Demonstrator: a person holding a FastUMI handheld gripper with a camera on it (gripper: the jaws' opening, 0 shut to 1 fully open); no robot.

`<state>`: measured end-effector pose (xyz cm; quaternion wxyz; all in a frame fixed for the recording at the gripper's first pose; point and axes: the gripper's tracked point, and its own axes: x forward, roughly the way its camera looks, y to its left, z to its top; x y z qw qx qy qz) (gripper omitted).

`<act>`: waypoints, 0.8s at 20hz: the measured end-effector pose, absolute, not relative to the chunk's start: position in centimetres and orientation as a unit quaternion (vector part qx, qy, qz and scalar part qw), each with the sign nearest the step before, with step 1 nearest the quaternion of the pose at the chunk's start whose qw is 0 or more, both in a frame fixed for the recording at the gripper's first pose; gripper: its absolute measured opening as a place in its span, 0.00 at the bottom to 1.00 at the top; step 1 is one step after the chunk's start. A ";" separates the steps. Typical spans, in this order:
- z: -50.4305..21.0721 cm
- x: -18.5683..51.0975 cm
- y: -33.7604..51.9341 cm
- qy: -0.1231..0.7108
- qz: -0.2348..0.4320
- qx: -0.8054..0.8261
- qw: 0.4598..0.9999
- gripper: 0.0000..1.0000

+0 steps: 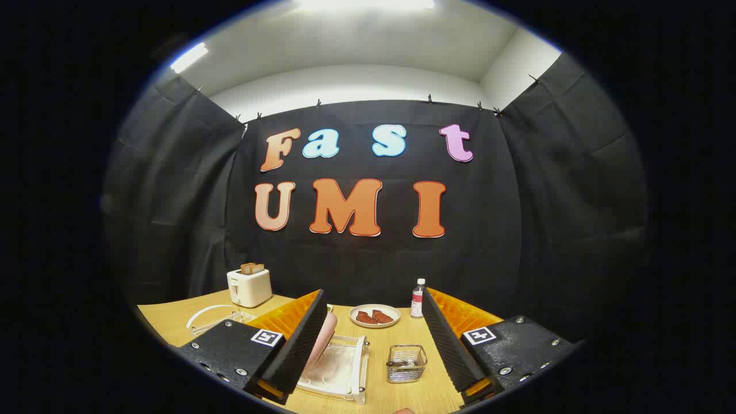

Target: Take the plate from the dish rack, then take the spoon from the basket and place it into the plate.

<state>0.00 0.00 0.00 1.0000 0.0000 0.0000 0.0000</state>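
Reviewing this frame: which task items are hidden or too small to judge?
- Plate in the dish rack: gripper view, mostly hidden behind a finger of the open gripper.
- Spoon in the basket: too small, blurred by wire mesh.
- Dish rack's near edge: cut off by the view's rim.

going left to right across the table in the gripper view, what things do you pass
white toaster with toast in its slots → white dish rack holding a pink plate → small wire basket with a spoon in it → clear bottle with a white cap. The tool is open, its fingers either side of the rack and basket.
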 end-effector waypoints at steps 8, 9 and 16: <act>0.5 -0.6 0.9 -0.005 0.009 -0.003 1.000 0.98; 0.5 -0.7 1.0 -0.006 0.010 -0.002 1.000 0.98; 0.6 -0.9 1.7 -0.004 0.018 0.000 1.000 0.98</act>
